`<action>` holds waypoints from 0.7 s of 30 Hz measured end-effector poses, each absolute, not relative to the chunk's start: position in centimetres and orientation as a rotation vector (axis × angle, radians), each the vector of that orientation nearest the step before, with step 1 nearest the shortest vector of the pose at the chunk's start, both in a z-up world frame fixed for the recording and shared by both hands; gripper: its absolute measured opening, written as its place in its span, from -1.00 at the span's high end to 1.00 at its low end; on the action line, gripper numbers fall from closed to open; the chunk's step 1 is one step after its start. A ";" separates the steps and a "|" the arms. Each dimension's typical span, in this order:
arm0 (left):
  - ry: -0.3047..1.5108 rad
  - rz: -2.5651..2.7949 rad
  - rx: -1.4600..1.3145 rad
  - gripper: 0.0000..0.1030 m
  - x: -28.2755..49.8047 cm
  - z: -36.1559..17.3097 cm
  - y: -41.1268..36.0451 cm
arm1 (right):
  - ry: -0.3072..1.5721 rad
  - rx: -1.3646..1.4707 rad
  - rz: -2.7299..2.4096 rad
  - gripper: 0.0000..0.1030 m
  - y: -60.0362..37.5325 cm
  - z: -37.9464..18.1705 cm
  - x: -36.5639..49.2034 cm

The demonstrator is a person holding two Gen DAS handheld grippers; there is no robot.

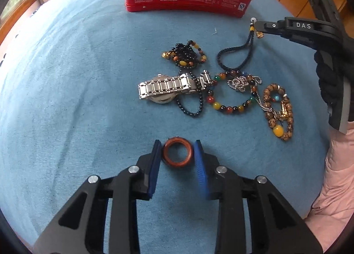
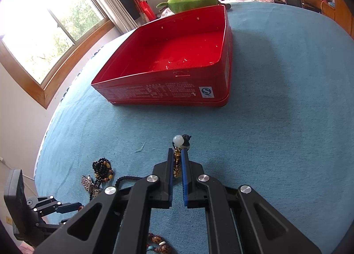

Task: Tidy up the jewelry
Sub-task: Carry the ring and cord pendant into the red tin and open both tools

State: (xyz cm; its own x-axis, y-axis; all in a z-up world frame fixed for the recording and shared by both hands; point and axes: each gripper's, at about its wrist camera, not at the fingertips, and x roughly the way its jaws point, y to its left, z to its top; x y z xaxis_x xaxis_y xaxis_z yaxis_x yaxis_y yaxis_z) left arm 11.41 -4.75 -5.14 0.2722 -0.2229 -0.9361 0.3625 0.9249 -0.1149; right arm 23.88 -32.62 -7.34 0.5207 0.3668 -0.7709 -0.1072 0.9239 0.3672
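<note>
Nothing's in the red tin [image 2: 177, 54] yet: its floor shows bare in the upper middle of the right wrist view, so you're at the start.

Your right gripper [image 2: 177, 161] is pinched on the gold charm [image 2: 176, 165] of the black cord necklace [image 1: 234, 54]. The white bead [image 2: 178, 140] pokes out past the tips, and the cord's loop trails down to the blue cloth [image 1: 66, 77] at right of centre in the left view. Judging by that, this piece looks first to go in.

Your left gripper [image 1: 178, 154] is spread around the brown ring [image 1: 177, 154] at lower centre. Pads sit just beside it on both sides, not clamped.

Left to do, all in a tangle mid-frame w/ strands overlapping:
- steel watch [image 1: 166, 88]
- black bead strand [image 1: 188, 54]
- multicolour bead bracelet [image 1: 230, 101]
- silver chain [image 1: 240, 83]
- spotted bead bracelet [image 1: 278, 112], far right

Tangle may drag neighbours along when lifted.
</note>
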 end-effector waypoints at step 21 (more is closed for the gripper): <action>1.066 -0.382 0.104 0.45 16.6 1.3 -4.9 | 0.878 0.292 0.309 0.89 -33.5 -1.7 23.1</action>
